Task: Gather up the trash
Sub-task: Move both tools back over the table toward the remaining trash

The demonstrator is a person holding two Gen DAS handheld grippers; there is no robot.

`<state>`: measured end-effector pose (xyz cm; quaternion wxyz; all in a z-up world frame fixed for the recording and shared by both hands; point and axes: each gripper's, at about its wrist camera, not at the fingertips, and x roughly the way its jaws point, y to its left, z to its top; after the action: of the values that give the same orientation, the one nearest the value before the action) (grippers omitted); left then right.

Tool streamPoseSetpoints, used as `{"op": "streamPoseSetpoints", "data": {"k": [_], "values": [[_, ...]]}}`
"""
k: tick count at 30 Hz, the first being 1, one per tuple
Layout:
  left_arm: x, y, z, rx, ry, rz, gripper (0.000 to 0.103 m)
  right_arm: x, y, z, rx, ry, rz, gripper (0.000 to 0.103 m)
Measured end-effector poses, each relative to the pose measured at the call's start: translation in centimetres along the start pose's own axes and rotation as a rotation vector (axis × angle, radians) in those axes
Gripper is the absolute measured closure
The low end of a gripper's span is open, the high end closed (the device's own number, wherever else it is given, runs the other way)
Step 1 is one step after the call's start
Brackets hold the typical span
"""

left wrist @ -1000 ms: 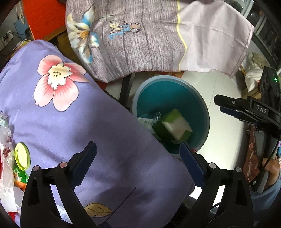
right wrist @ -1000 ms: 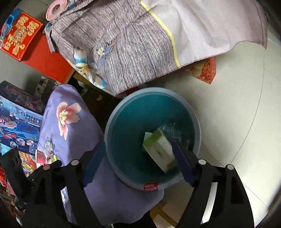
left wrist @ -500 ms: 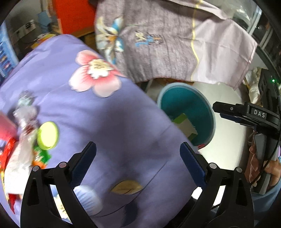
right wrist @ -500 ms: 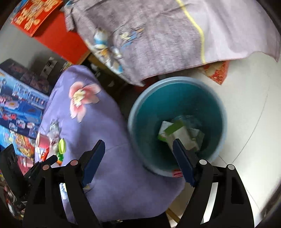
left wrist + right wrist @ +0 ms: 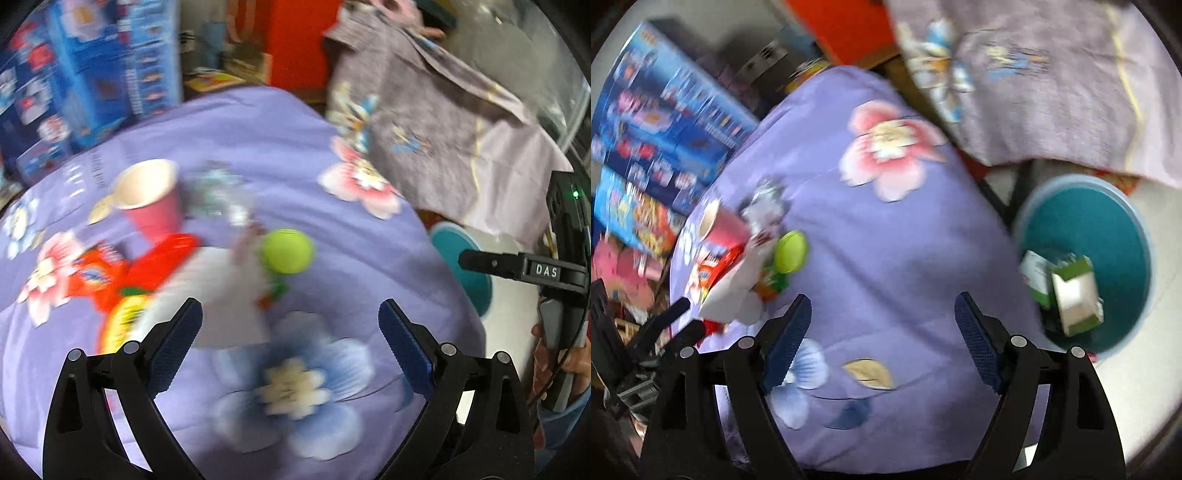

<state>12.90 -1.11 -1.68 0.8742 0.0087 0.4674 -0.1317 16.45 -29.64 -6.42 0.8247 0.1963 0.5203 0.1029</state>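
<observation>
I see a desk (image 5: 240, 133) covered with a purple cloth with flower prints, and behind it stand blue printed boxes (image 5: 96, 74) and something red. To the right a grey-lilac cloth (image 5: 443, 122) hangs over other furniture. The trash lies together on the left part of the desk: a pink paper cup (image 5: 151, 199) on its side with the mouth toward me, a red wrapper (image 5: 110, 273), a white plastic bag (image 5: 218, 295), and a round lime-green lid (image 5: 288, 251); all is blurred, so I cannot read details. On the floor beside the desk stands a teal bin (image 5: 1104, 258), and inside it lie a green-and-white carton (image 5: 1075, 299) and some other packaging. My left gripper (image 5: 290, 332) is above the cloth near the bag, its jaws wide apart and empty. My right gripper (image 5: 882, 332) is also above the cloth, jaws wide apart, holding nothing.
</observation>
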Motion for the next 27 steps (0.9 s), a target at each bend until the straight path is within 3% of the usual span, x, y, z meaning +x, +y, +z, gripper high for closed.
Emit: {"op": "streamPoseSetpoints", "data": {"k": [5, 12, 23, 25, 27], "values": [[-1.6, 5.7, -1.1, -0.072, -0.029, 0.065, 0.007, 1.9, 5.5, 0.3, -0.093, 0.046, 0.009, 0.027], [-0.2, 13.0, -3.2, -0.178, 0.025, 0.135, 0.007, 4.6, 11.4, 0.5, -0.190, 0.098, 0.006, 0.027], [3.8, 15.9, -4.1, -0.189, 0.085, 0.061, 0.008, 7.9, 15.8, 1.2, -0.238, 0.151, -0.008, 0.027], [4.1, 16.1, -4.2, -0.193, 0.080, 0.044, 0.026, 8.2, 16.6, 1.3, -0.257, 0.156, -0.012, 0.027], [4.3, 16.4, -4.4, -0.203, 0.089, 0.020, 0.059, 8.5, 17.3, 1.3, -0.270, 0.159, -0.013, 0.027]]}}
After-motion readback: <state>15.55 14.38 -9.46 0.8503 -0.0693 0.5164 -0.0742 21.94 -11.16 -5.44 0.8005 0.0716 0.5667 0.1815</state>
